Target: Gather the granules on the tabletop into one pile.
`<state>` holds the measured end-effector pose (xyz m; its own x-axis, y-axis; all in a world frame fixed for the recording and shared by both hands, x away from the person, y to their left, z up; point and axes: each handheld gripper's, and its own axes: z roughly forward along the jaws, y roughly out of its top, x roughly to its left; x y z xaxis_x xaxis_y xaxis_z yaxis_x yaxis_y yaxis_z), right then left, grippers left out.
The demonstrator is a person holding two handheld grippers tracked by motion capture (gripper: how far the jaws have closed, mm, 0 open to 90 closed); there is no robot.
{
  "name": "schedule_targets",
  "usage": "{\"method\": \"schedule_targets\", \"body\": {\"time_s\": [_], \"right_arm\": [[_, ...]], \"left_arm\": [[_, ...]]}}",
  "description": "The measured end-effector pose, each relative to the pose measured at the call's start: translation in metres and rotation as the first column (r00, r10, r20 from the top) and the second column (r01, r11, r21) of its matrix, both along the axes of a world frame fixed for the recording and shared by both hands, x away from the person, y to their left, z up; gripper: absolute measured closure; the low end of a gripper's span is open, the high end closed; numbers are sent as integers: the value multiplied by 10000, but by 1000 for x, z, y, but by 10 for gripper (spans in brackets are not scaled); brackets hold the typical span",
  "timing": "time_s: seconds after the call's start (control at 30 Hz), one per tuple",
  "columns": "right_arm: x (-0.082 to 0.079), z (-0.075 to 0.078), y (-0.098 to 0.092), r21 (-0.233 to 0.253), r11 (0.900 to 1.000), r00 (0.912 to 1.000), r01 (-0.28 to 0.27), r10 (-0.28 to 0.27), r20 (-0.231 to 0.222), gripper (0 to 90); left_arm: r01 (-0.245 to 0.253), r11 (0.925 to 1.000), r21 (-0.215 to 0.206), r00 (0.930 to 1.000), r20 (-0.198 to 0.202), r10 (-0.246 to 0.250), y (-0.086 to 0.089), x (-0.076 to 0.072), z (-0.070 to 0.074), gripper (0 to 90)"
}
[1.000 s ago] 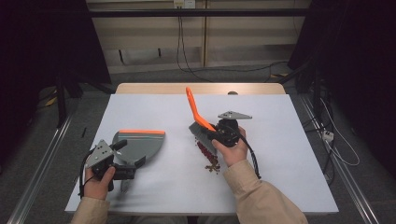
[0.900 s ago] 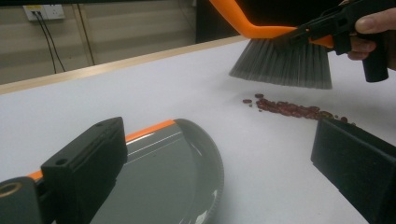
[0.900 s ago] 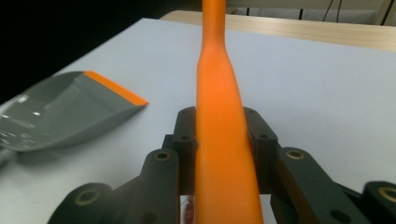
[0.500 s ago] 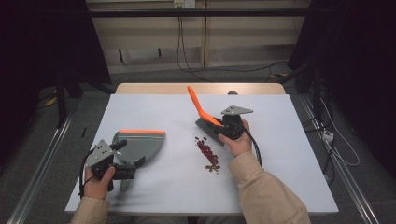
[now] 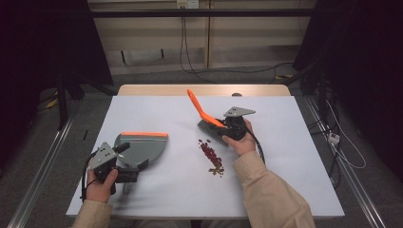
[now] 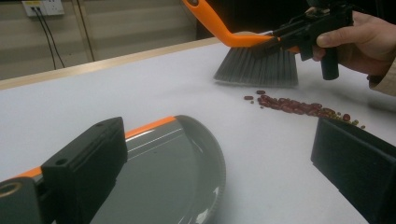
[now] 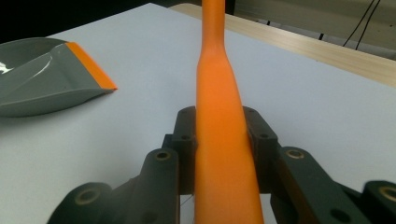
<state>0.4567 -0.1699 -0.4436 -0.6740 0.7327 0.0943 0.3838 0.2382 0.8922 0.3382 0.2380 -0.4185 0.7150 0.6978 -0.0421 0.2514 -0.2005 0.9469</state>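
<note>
On the white desk (image 5: 285, 166), the sweeping is judged barely begun: nothing has been gathered into the grey plastic dustpan with an orange lip (image 5: 142, 145), which lies well apart from the loose line of small red beans (image 5: 210, 154). The orange-handled brush with grey bristles (image 5: 205, 118) is pinched by the right tongs (image 5: 227, 129), just beyond the beans. The left tongs (image 5: 127, 175) are seen spread in the left gripper view, with the dustpan below them; the clamped handle is shown close up in the right gripper view.

dustpan (image 5: 141, 148) left of beans (image 5: 210, 154), brush (image 5: 209, 121) behind
</note>
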Motion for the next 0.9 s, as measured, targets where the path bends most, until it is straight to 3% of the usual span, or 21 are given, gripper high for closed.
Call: {"method": "schedule_targets", "body": {"time_s": [0.27, 0.5, 0.6, 0.9], "right_arm": [[11, 2, 2, -447, 9942, 9941, -979, 998, 422, 709], [15, -5, 4, -354, 9887, 9877, -1456, 1473, 522, 708], [13, -5, 4, -239, 9840, 9833, -1765, 1774, 409, 709], [3, -2, 9, -555, 9693, 9703, -2396, 2410, 207, 709]], "left_arm": [[-29, 10000, -27, 10000, -14, 29, 2, 0, 0, 34], [-21, 10000, -11, 10000, -45, 21, 2, 0, 0, 34], [-42, 10000, -39, 10000, -75, 41, 1, 0, -1, 34], [-27, 10000, -36, 10000, -75, 27, 0, 0, -1, 34]]}}
